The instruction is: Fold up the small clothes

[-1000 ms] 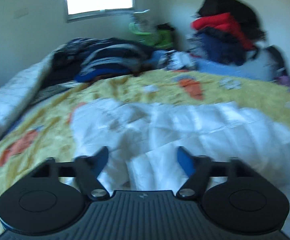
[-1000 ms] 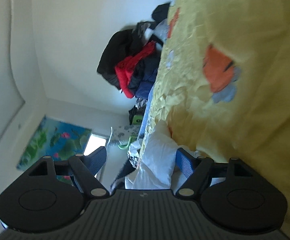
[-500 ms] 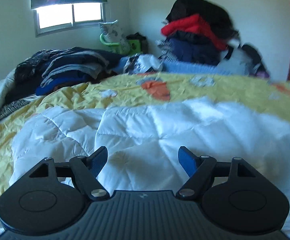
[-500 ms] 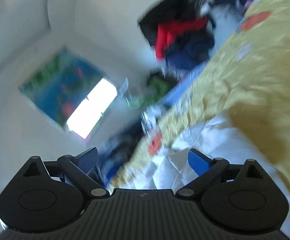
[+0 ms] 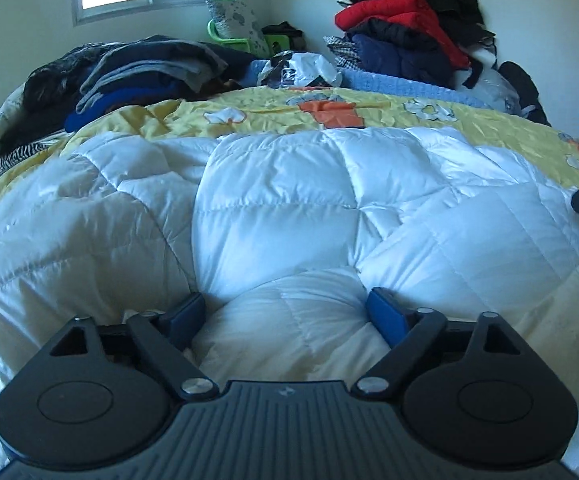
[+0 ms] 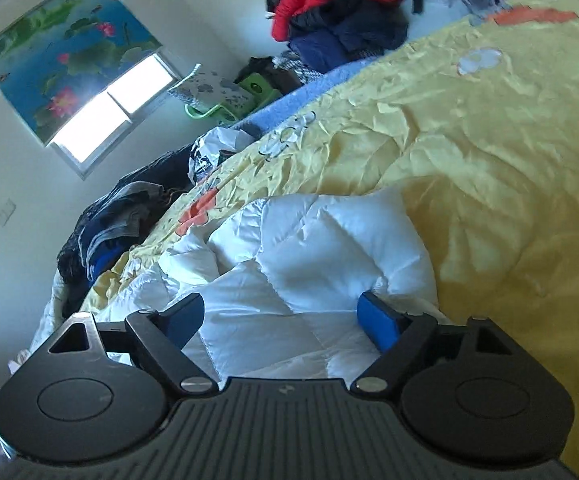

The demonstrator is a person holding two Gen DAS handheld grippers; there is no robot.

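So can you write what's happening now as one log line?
step: reach | left gripper: open, at white quilted garment | right gripper: open, at it | bed

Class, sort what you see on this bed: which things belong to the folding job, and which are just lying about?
Part of the job:
- white quilted garment
- left gripper, open over it
- right gripper, open over it

Just lying about:
- yellow bedspread
- dark clothes pile
- red jacket heap by the wall
- crumpled plastic bag

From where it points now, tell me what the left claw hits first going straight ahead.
The left claw would meet the white quilted garment almost at once: its puffy fabric already bulges between the open fingers, lying on the yellow bedspread.
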